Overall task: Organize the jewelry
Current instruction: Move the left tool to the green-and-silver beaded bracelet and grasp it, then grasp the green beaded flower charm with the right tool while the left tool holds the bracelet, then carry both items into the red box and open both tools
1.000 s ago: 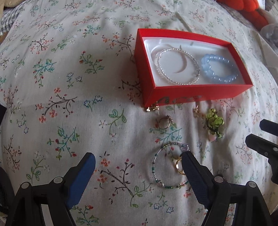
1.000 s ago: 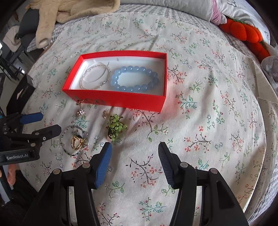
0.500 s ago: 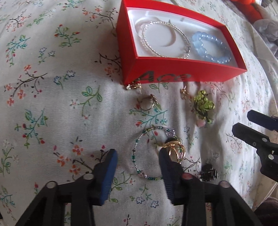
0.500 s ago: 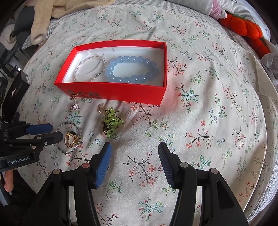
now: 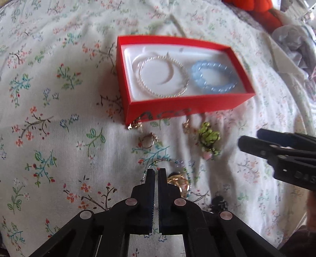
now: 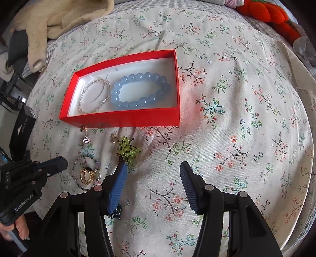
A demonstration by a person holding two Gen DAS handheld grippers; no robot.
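A red box with a white lining holds a silver bangle and a blue bead bracelet. In front of it on the floral bedspread lie small gold earrings, a gold ring, a green bead cluster and a thin beaded bracelet with a gold ring on it. My left gripper is shut at the bracelet's left rim; whether it pinches it is unclear. My right gripper is open, just right of the green cluster.
A dark small bead piece lies under my right gripper's left finger. An orange plush toy sits at the bed's far right, a beige garment at the far left, a black box beyond the left edge.
My left gripper closed from wide open to shut and moved onto the beaded bracelet's rim. My right gripper drifted slightly forward and stays open.
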